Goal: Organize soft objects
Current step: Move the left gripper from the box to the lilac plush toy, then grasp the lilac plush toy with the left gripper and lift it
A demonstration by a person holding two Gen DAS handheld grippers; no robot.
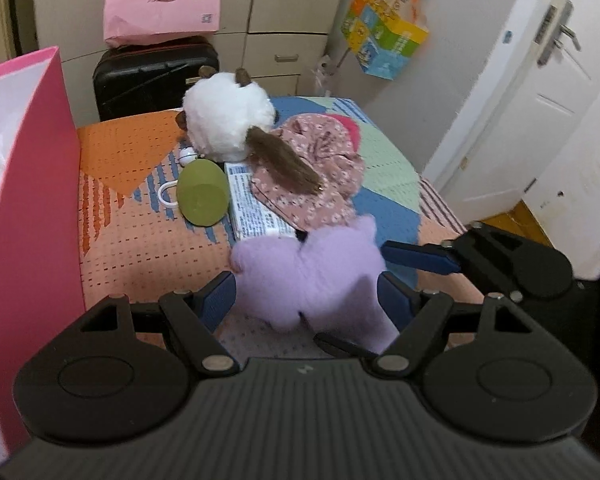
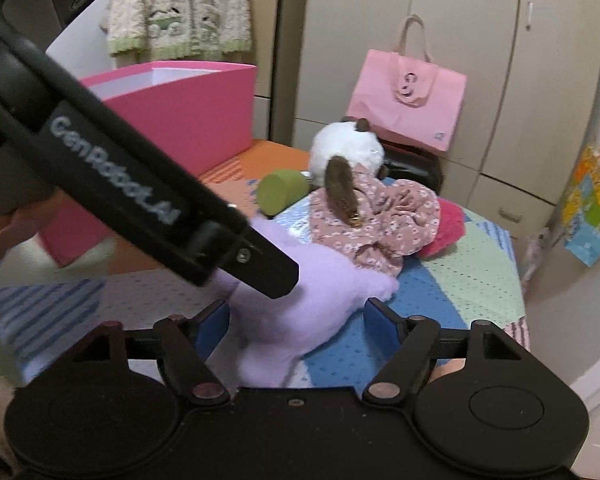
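A lilac plush toy (image 1: pixel 312 276) lies on the patchwork mat near me; it also shows in the right wrist view (image 2: pixel 300 304). My left gripper (image 1: pixel 306 300) is open, its blue pads either side of the plush. My right gripper (image 2: pixel 296 328) is open around the same plush from the other side; its fingers (image 1: pixel 420 258) show in the left wrist view. A white plush cat with a brown tail (image 1: pixel 232 120) sits farther back, its tail on a pink floral cloth (image 1: pixel 316 176). The left gripper's body (image 2: pixel 148 196) crosses the right wrist view.
A tall pink box (image 1: pixel 40 184) stands open at the left, also seen in the right wrist view (image 2: pixel 188 116). A green cylinder (image 1: pixel 202 192), a white packet (image 1: pixel 252 212), a red cushion (image 2: pixel 444 232), a black suitcase (image 1: pixel 152 76) and a pink bag (image 2: pixel 408 100) are around. A door stands at the right.
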